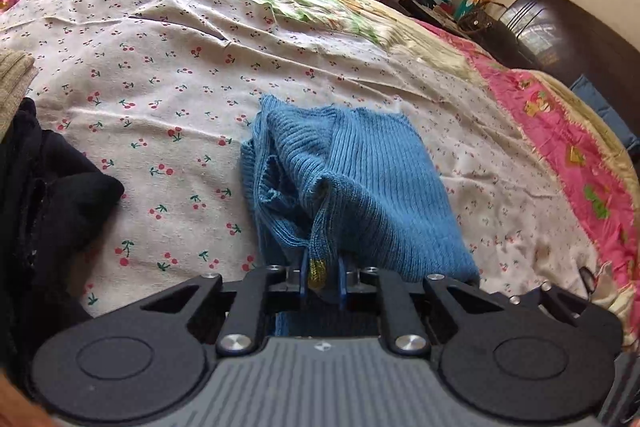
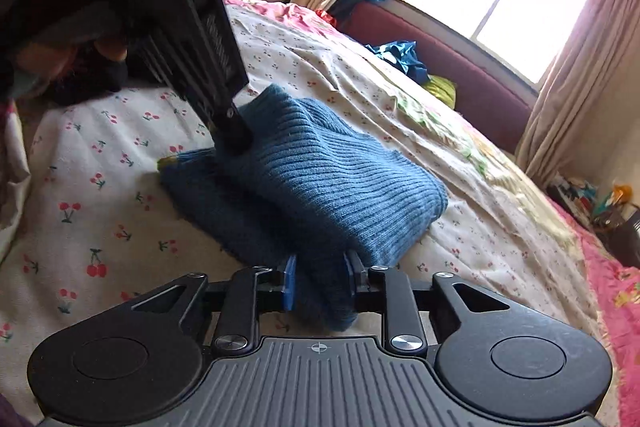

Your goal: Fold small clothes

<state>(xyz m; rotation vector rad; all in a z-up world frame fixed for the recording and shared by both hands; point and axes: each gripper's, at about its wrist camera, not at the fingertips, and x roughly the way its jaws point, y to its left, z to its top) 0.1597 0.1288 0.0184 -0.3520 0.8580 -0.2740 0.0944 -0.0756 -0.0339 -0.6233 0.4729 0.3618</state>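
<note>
Both tools (image 1: 323, 277) (image 2: 320, 281) pinch a blue ribbed knit (image 1: 360, 171), folded double.

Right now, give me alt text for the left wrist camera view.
The left gripper pinches a yellow-tipped edge of a folded blue ribbed knit sweater lying on a white cherry-print bedsheet. A pile of black clothing sits at the left.

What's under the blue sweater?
The blue sweater lies on the cherry-print sheet, which shows all around it. It is folded over itself, so a lower blue layer peeks out. Whatever lies beneath its middle is covered.
</note>
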